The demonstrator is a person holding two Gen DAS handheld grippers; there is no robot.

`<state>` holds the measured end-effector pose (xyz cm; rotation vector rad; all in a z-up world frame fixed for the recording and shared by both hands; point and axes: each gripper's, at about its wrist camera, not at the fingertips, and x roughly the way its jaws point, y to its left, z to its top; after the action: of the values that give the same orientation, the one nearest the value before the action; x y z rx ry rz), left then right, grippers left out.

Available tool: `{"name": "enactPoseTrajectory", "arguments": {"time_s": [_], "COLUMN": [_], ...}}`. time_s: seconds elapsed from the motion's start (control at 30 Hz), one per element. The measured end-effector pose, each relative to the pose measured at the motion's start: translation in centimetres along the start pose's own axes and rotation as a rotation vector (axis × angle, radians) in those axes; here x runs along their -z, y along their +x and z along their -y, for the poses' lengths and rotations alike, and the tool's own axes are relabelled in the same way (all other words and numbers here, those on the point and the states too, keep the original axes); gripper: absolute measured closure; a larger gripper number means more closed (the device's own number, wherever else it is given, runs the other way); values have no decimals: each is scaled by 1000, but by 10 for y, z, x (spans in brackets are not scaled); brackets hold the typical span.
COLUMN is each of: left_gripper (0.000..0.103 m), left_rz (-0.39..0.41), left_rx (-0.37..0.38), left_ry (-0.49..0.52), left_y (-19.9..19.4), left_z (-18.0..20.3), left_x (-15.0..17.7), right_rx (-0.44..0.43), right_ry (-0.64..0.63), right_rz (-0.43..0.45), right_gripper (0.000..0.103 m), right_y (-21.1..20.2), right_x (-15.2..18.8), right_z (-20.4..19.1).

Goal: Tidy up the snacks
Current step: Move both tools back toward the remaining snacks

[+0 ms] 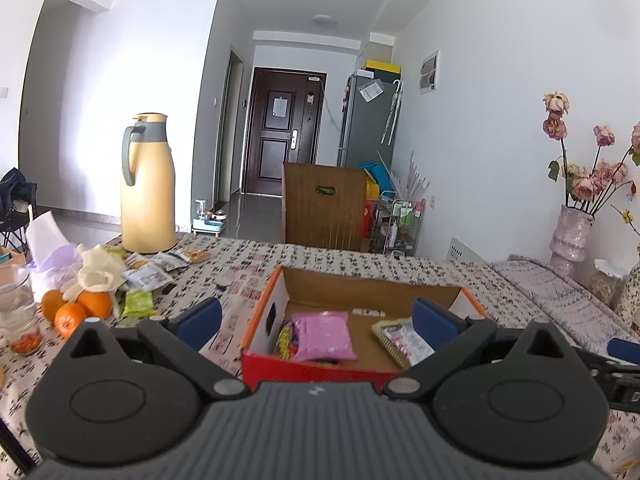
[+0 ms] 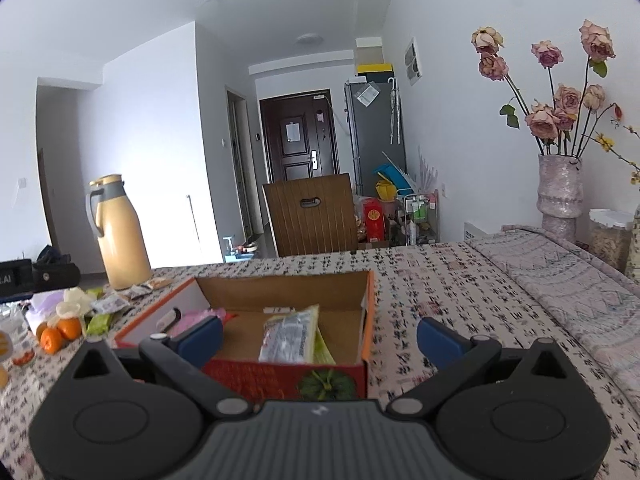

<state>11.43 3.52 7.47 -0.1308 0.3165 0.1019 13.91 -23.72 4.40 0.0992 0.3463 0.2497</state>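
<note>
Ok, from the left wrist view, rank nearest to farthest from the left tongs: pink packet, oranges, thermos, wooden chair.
1. Pink packet, in the box between the open left tongs.
2. Oranges, left on the table.
3. Thermos, far left corner.
4. Wooden chair, beyond the table's far edge.

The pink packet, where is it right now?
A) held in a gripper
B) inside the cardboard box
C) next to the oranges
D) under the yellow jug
B: the pink packet lies on the floor of the open cardboard box, while the left gripper and right gripper are both open and hold nothing.
</note>
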Motion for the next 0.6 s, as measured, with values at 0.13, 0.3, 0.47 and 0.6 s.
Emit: {"name": "enactPoseTrajectory", "arguments": {"time_s": [0.13, 0.3, 0.47, 0.6], "left_gripper": [0, 0, 0, 0], "left_rz": [-27, -45, -97, -111], "left_rx": [-8, -13, -16, -21], "left_ry": [12, 13, -48, -56], "left_y": [-8, -19, -24, -27], "left_z": [-11, -26, -41, -46], "left_x": [17, 46, 76, 93], "right_rx": [4, 6, 8, 35], "right_ry": [-16, -26, 11, 18], "right_rz": [-20, -54, -89, -115], "right_gripper": [0, 0, 0, 0], "right_y": [-16, -32, -39, -45], "right_x": [16, 40, 65, 83], "right_z": [5, 8, 11, 12]}}
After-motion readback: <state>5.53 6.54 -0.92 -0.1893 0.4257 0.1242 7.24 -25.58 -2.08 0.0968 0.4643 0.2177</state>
